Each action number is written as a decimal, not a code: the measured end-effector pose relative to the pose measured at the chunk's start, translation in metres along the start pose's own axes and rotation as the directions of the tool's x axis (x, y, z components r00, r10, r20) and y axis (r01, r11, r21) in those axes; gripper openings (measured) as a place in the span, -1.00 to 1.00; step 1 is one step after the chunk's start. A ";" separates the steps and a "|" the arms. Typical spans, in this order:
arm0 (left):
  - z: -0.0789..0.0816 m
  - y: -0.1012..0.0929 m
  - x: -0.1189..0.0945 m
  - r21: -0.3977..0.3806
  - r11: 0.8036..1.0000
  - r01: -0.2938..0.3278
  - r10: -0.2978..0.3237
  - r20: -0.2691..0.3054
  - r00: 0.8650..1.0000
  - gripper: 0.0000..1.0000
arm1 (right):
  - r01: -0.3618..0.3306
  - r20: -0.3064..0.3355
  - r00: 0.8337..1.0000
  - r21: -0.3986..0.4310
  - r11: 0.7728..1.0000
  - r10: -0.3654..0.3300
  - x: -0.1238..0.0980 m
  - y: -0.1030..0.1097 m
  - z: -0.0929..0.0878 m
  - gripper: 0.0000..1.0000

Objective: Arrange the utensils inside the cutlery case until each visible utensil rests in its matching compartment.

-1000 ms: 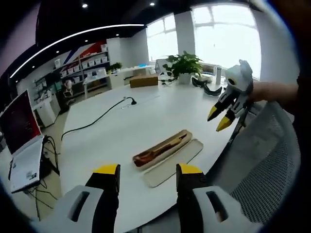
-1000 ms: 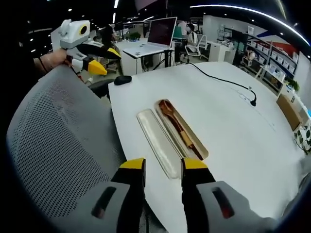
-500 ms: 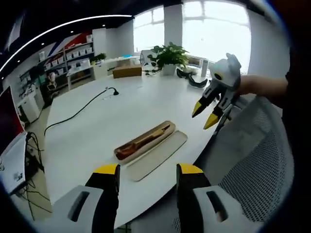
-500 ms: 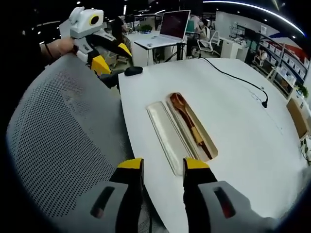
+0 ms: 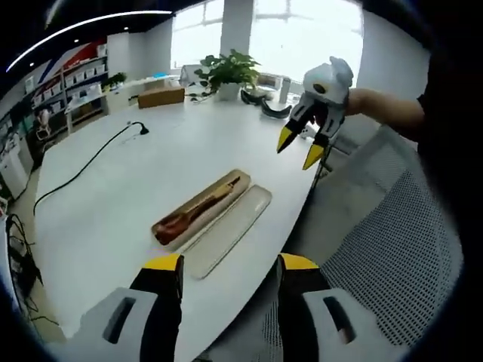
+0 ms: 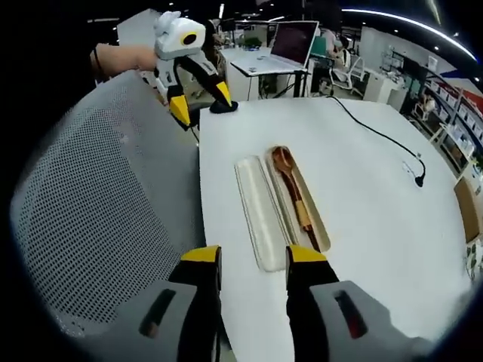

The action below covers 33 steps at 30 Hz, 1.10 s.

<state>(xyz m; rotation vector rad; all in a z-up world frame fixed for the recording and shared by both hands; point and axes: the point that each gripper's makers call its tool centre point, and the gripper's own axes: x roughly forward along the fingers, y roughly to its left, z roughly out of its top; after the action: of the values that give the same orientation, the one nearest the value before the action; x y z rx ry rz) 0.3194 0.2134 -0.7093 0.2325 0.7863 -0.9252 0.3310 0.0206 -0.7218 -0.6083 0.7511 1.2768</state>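
a long, narrow cutlery case of pale, matte material with rounded ends lies open on the smooth white table, near the table's curved edge. inside the case rest wooden utensils, glossy brown, a rounded spoon bowl at one end and slim handles running toward the other; how many pieces there are cannot be told. just beside the case, on the side toward the table edge and parallel to it, lies its lid, a flat cream tray of the same rounded-oblong shape; whether the two touch cannot be told.

the right gripper hangs short of the case, over the table edge next to a grey mesh chair back, its yellow-tipped black jaws spread and holding nothing. in the left gripper view the left gripper likewise stands short of the case with yellow-tipped jaws apart and empty. each gripper appears in the other's view, white-bodied and held in a hand, raised beyond the case with pointed yellow tips parted.

farther from the case a black cable snakes across the table.
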 end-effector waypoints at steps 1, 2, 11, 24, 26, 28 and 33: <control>-0.001 0.001 0.003 0.028 1.000 -0.002 0.002 -0.003 1.000 0.03 | 0.006 -0.032 0.999 -0.007 1.000 -0.006 0.003 -0.003 -0.007 -0.31; -0.009 0.002 0.008 0.082 0.997 0.012 -0.008 -0.049 0.999 0.04 | 0.006 -0.046 0.999 -0.012 1.000 -0.006 0.005 -0.004 -0.011 -0.31; -0.035 0.028 0.049 0.175 0.984 0.034 -0.011 -0.129 0.992 0.13 | 0.001 -0.114 0.994 -0.016 1.000 -0.003 0.036 -0.021 -0.038 -0.30; -0.050 0.052 0.087 0.146 0.987 0.065 -0.039 -0.170 0.985 0.10 | -0.025 -0.182 0.983 -0.048 0.999 0.016 0.067 -0.033 -0.061 -0.14; -0.051 0.052 0.091 0.152 0.986 0.070 -0.043 -0.172 0.984 0.10 | -0.032 -0.187 0.982 -0.045 0.998 0.023 0.068 -0.034 -0.061 -0.17; -0.050 0.052 0.094 0.152 0.986 0.073 -0.047 -0.168 0.985 0.09 | -0.032 -0.186 0.982 -0.048 0.998 0.023 0.070 -0.036 -0.060 -0.17; -0.044 0.054 0.099 0.145 0.988 0.058 -0.034 -0.160 0.987 0.05 | -0.051 -0.171 0.984 -0.053 0.997 0.041 0.074 -0.037 -0.055 -0.16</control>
<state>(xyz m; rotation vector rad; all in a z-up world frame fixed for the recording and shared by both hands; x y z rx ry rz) 0.3746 0.2056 -0.8168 0.4241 0.8711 -1.0201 0.3669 0.0168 -0.8139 -0.7570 0.8751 1.3038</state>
